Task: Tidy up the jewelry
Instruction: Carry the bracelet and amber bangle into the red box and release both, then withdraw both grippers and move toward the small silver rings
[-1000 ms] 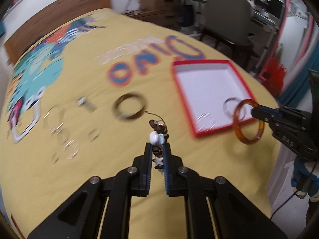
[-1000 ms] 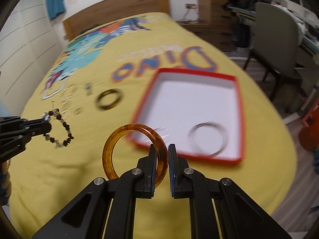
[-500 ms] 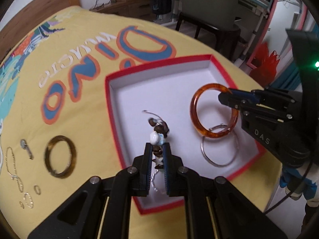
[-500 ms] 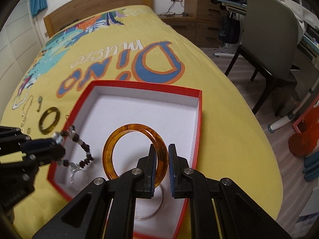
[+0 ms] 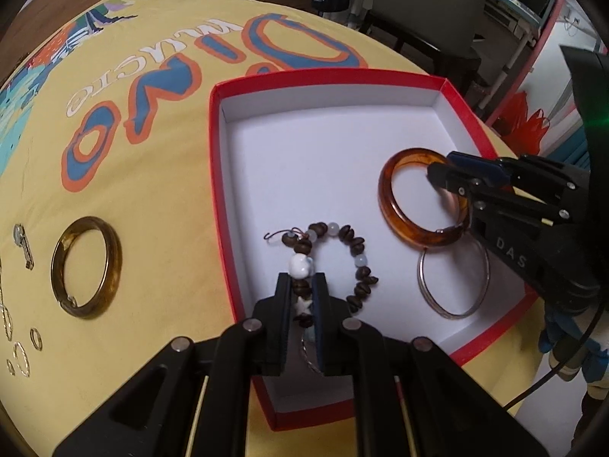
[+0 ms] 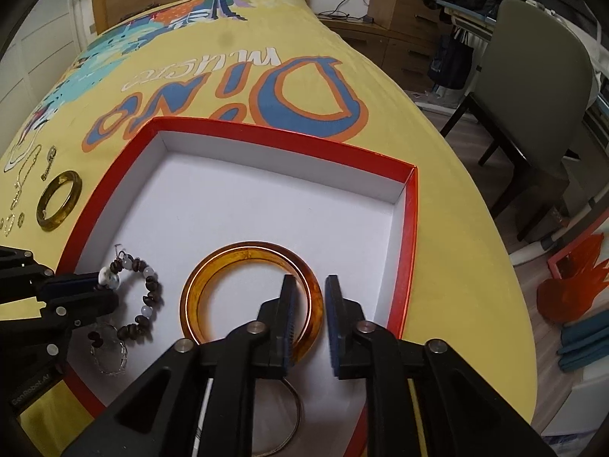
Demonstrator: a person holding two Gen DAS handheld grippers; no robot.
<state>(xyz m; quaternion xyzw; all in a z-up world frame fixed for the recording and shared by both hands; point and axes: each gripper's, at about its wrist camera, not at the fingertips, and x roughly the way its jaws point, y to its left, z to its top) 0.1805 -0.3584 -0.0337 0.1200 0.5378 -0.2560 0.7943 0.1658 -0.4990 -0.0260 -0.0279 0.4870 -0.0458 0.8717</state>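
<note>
A red box with a white floor (image 5: 323, 160) (image 6: 243, 198) lies on the yellow bedspread. My left gripper (image 5: 302, 285) (image 6: 102, 285) is shut on a brown and white beaded bracelet (image 5: 357, 262) (image 6: 148, 297), whose loop rests on the box floor. My right gripper (image 6: 310, 282) (image 5: 441, 167) has its jaws opening. The rim of an amber bangle (image 6: 236, 259) (image 5: 399, 224) sits between them, and the bangle lies flat on the floor, free of the pads. A silver bangle (image 5: 453, 304) (image 6: 295, 411) lies partly under it. A thin chain bracelet (image 6: 110, 358) lies by the beads.
On the bedspread left of the box lie an olive bangle (image 5: 87, 266) (image 6: 59, 200), a small clip (image 5: 23, 243), small rings (image 5: 23, 354) and a fine chain (image 6: 23, 179). A grey chair (image 6: 533, 76) stands past the bed's right edge.
Both grippers came down over the box. The beaded bracelet now rests on the box floor. The right jaws have parted and the amber bangle has dropped from upright to flat.
</note>
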